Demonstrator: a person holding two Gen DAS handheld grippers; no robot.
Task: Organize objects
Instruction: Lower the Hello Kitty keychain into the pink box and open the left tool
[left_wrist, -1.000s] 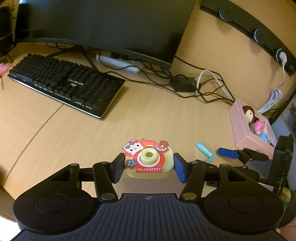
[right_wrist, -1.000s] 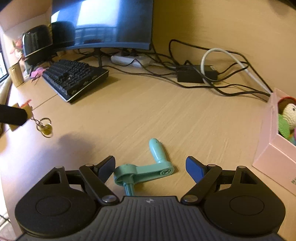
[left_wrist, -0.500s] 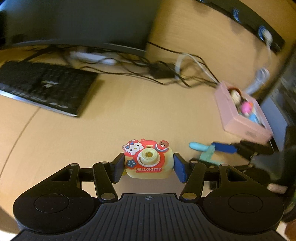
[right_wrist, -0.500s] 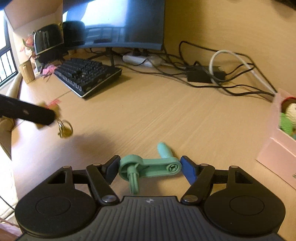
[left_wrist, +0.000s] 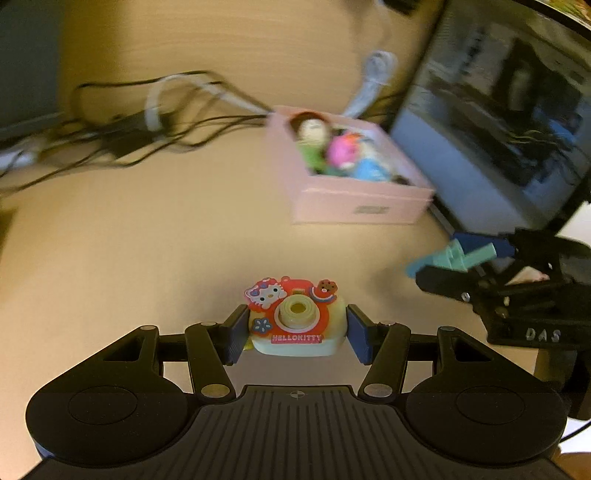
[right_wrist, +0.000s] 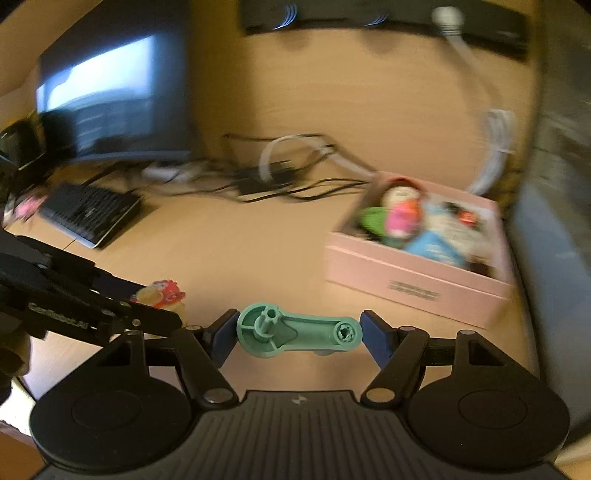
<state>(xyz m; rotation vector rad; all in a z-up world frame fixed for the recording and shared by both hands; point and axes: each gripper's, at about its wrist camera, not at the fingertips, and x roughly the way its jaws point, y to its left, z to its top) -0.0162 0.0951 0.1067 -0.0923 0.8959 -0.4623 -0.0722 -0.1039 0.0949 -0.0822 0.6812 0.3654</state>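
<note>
From my left wrist view, my left gripper pinches a small yellow-and-red plastic toy camera lettered "HELLOKITTY", held above the pale wooden desk short of the open pink cardboard box of soft toys, while to that box's near right my right gripper, marked "DAS", carries a mint-green plastic crank handle. From my right wrist view, my right gripper, whose jaws have just been closing, clamps the mint-green plastic crank handle end to end, level, left of and nearer than the pink box, whose front label is too blurred to read, and my left gripper holds the toy camera further left.
</note>
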